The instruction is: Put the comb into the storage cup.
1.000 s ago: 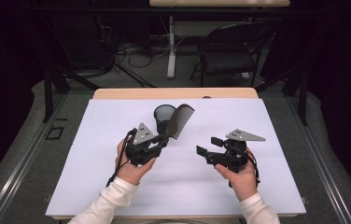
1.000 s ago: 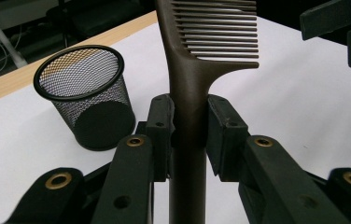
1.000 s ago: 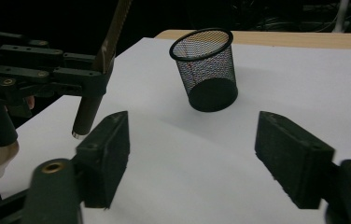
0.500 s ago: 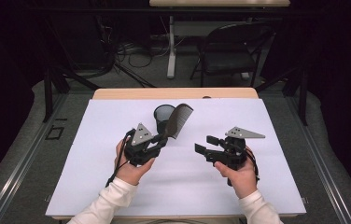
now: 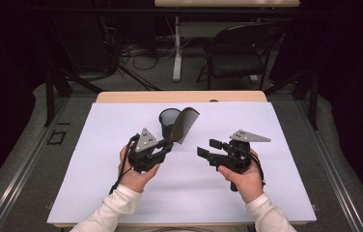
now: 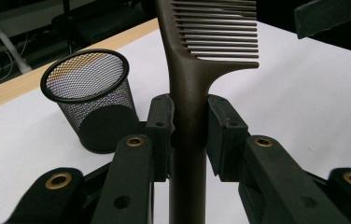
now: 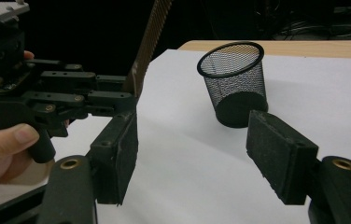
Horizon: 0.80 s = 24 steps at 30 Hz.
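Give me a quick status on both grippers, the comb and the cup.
Left gripper shut on comb handle, comb upright. Right gripper open, fingers empty, jaws just closed a little. Mesh cup upright on white mat, nothing blocking it.

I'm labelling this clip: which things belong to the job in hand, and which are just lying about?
In the job:
- comb, clamped in the left gripper
- mesh cup
- right gripper, open

Just about:
- chair
- floor cables
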### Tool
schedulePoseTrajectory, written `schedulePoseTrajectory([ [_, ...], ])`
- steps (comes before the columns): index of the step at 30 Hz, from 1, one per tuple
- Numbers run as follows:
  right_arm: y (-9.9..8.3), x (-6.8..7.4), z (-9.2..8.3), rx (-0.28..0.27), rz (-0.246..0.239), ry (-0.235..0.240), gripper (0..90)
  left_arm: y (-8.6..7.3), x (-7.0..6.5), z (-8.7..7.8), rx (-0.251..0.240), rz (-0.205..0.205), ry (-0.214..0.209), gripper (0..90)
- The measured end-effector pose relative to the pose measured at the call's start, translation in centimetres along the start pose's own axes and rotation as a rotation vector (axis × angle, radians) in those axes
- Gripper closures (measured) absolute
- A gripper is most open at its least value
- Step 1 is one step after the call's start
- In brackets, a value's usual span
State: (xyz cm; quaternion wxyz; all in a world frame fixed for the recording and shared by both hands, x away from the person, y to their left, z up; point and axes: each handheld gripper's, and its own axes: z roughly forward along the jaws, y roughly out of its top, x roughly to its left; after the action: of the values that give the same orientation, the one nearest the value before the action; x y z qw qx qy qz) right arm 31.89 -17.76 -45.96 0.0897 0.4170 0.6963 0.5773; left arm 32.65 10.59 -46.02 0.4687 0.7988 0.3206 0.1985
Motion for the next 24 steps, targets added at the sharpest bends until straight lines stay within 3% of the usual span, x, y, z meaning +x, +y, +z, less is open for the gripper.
schedulePoseTrajectory([
  [5,0.4,-0.1,0.2,-0.002,0.028,0.023,34.0,-0.1,0.0,0.0,0.000,0.002,0.001,72.5],
  [14,1.5,0.1,0.6,0.069,0.037,0.040,33.5,-0.2,-0.2,0.1,-0.004,0.007,-0.001,72.5],
  [24,3.0,0.2,0.7,0.125,0.044,0.016,31.7,-0.2,-0.3,0.1,-0.008,0.007,-0.002,72.5],
])
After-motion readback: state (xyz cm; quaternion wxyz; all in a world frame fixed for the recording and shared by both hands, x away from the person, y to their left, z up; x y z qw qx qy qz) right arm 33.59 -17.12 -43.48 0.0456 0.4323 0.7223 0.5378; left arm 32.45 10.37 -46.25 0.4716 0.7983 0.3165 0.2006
